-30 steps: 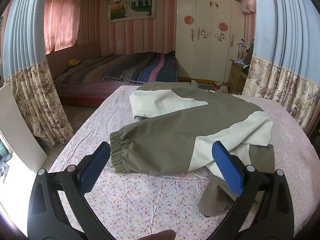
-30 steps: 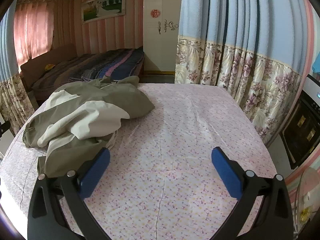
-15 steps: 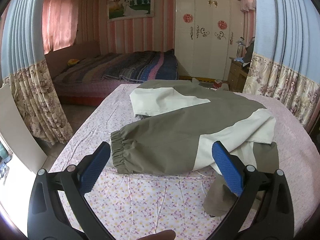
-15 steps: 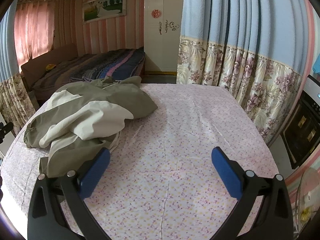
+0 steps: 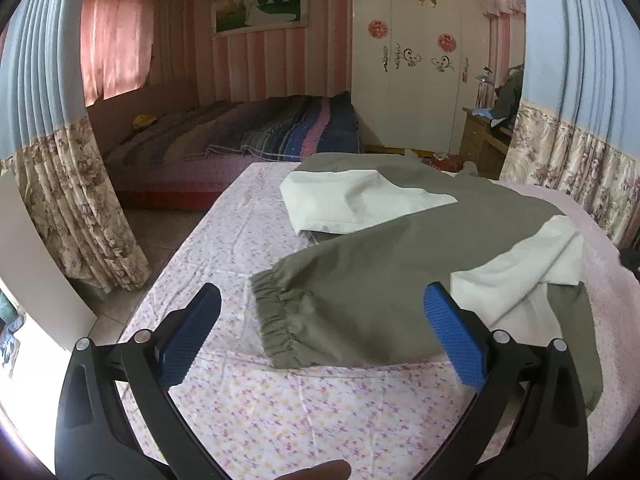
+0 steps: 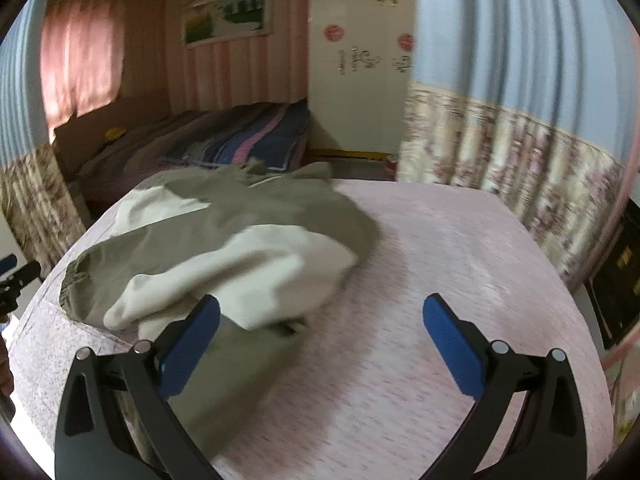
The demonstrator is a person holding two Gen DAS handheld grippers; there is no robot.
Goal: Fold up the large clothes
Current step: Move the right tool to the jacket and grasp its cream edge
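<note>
The left gripper (image 5: pixel 322 330) has come nearer the jacket (image 5: pixel 400 264), jaws spread wide and empty above its elastic cuff (image 5: pixel 276 316). The right gripper (image 6: pixel 320 330), equally spread, has swung left over the crumpled jacket on the floral sheet (image 6: pixel 440 280); its view is blurred. Only the left view shows a fingertip (image 5: pixel 316 472). No writing is legible.

Left gripper (image 5: pixel 322 334) hangs level with its jaws spread wide, blue pads (image 5: pixel 188 340) facing each other and nothing between them. A fingertip (image 5: pixel 316 473) of the person pokes in at the bottom edge of that view. Right gripper (image 6: pixel 320 338) is spread just as wide, holding nothing, its view smeared by blur. The left gripper's tip (image 6: pixel 16 276) shows at the far left of the right view.
</note>
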